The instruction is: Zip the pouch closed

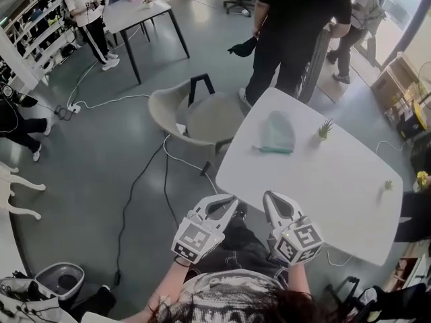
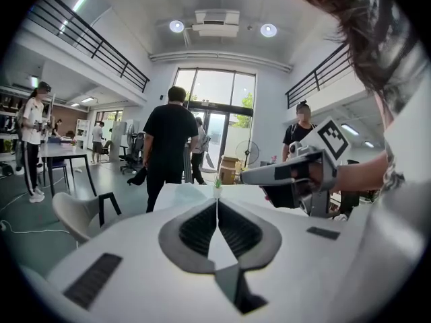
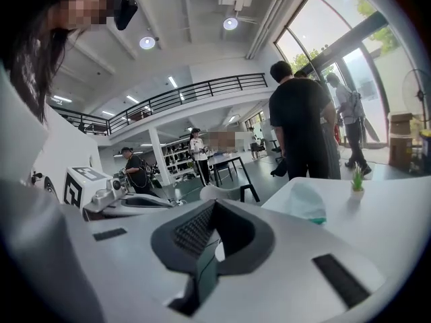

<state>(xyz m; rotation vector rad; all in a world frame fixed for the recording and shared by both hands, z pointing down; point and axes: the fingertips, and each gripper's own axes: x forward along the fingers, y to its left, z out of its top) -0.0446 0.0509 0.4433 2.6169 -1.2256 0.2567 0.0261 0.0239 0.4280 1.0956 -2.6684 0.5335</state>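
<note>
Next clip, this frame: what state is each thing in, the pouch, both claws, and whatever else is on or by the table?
Pouch: lying on the table, nothing touching it; zip too small to tell.
Left claw: shut, empty, well away from the pouch.
Right claw: shut, empty, beside the left claw.
Potted plant: upright on the table, apart from the pouch.
Chair: empty, beside the table.

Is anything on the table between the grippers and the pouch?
Nothing visible. Only bare table lies between the left gripper, the right gripper and the pouch; the potted plant stands off to one side.
</note>
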